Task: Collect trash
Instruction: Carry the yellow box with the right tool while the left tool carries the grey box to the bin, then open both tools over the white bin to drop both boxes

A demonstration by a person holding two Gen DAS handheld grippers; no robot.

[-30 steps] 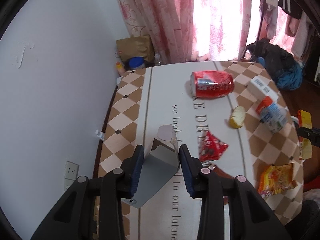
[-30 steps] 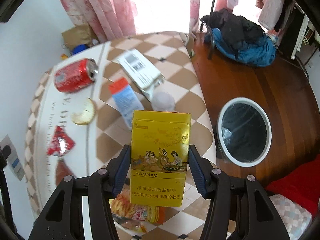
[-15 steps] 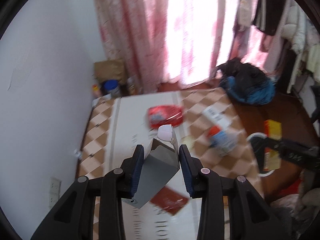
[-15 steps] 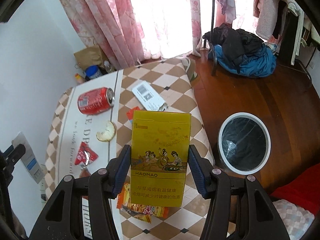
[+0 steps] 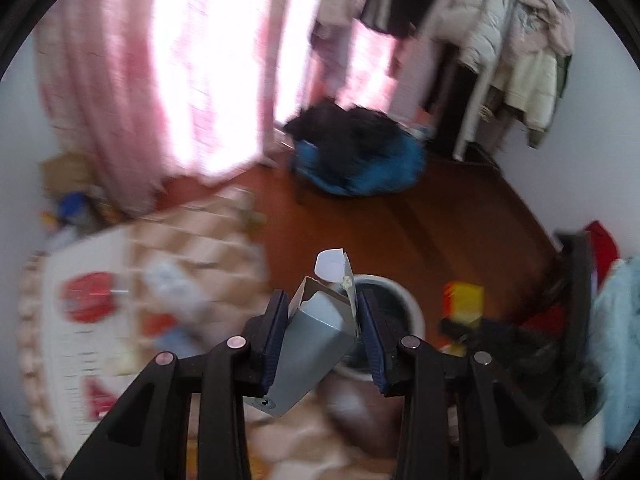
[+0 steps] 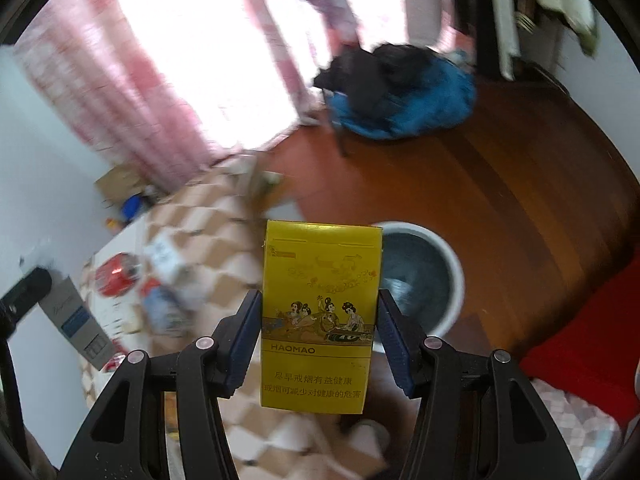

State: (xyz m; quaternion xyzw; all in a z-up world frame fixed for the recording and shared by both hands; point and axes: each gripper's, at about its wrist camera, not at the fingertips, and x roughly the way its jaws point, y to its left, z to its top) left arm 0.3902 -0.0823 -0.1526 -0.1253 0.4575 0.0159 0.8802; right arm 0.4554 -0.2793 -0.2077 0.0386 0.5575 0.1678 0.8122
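My left gripper (image 5: 322,322) is shut on a grey carton (image 5: 312,344) with a white cap, held in the air with the round white trash bin (image 5: 404,308) just behind it on the floor. My right gripper (image 6: 319,322) is shut on a yellow cigarette box (image 6: 320,312), held above the table edge with the bin (image 6: 436,276) to its right. The yellow box (image 5: 462,302) also shows in the left wrist view, and the grey carton (image 6: 76,320) in the right wrist view. A red can (image 6: 116,274) and other litter lie on the checked table (image 6: 216,240).
A blue and black clothes heap (image 6: 396,96) lies on the wooden floor beyond the bin. Pink curtains (image 5: 152,80) hang at the back. Coats (image 5: 520,40) hang at the right. A red cloth (image 6: 592,344) lies right of the bin.
Both grippers have swung right, away from the table and toward the bin, each still holding its item. The views are blurred by the motion.
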